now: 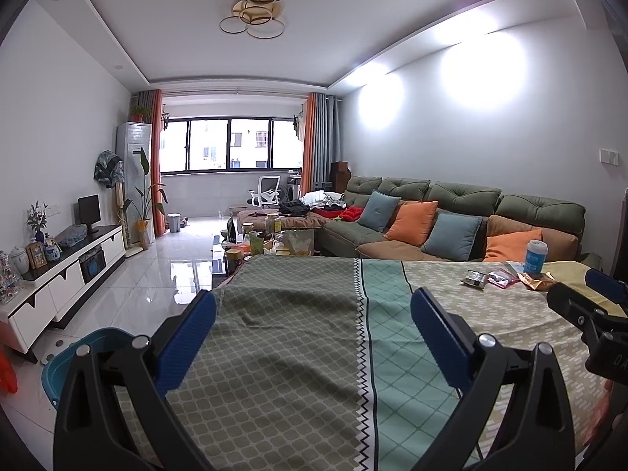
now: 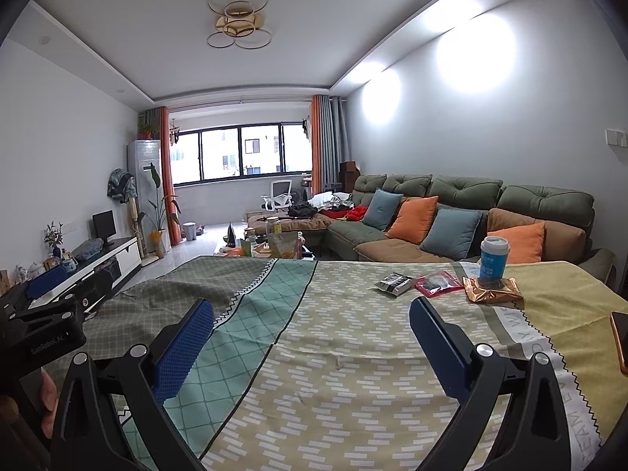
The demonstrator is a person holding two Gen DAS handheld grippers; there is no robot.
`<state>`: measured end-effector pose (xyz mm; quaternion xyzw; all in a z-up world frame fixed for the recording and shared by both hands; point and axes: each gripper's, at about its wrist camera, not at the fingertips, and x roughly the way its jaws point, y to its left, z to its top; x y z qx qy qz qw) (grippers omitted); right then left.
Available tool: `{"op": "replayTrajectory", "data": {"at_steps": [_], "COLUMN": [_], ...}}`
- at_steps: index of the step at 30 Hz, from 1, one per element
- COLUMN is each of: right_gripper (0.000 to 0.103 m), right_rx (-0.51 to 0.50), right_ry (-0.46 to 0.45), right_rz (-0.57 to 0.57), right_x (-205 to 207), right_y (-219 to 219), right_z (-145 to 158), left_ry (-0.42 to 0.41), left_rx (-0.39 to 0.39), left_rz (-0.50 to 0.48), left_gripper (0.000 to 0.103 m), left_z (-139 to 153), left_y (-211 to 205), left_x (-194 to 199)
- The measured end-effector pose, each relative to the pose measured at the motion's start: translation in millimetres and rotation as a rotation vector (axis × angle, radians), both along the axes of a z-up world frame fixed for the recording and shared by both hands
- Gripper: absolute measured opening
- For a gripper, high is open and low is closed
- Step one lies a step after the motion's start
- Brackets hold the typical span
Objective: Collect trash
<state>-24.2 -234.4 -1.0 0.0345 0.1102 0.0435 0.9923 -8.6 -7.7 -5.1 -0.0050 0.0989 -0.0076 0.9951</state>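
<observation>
On the patterned tablecloth (image 2: 333, 353) at the far right lie three wrappers: a black and silver one (image 2: 393, 283), a red one (image 2: 437, 283) and a gold foil one (image 2: 492, 290). A blue paper cup (image 2: 493, 261) stands on the gold wrapper. My right gripper (image 2: 312, 314) is open and holds nothing, short of the wrappers and to their left. My left gripper (image 1: 314, 306) is also open with nothing in it, over the green part of the cloth (image 1: 294, 333). From the left wrist the same wrappers (image 1: 477, 278) and cup (image 1: 536, 256) show far right.
A teal bin (image 1: 78, 357) sits on the floor by the table's left edge. A phone (image 2: 620, 337) lies at the table's right edge. Beyond the table stand a cluttered coffee table (image 1: 267, 243), a green sofa (image 1: 451, 212) with cushions and a TV cabinet (image 1: 66, 271).
</observation>
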Motion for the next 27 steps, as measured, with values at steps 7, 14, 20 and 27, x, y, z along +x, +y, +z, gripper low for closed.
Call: {"op": "replayTrajectory", "data": {"at_steps": [7, 14, 20, 27], "right_gripper": [0.099, 0.099, 0.099, 0.099], "right_rx": [0.0, 0.0, -0.002, 0.0], "right_ry": [-0.003, -0.004, -0.003, -0.004], "right_rz": [0.004, 0.003, 0.001, 0.001], "right_x": [0.7, 0.8, 0.8, 0.3], "right_y": [0.3, 0.5, 0.7, 1.2], "right_z": [0.9, 0.8, 1.4, 2.2], "left_ry": [-0.003, -0.004, -0.003, -0.002], "left_rx": [-0.001, 0.002, 0.0, 0.0], "left_rz": [0.002, 0.004, 0.006, 0.007], "left_gripper": [0.099, 0.099, 0.099, 0.099], "left_z": [0.7, 0.1, -0.1, -0.2], "left_y": [0.5, -1.1, -0.5, -1.4], "left_x": [-0.9, 0.8, 0.7, 1.4]}}
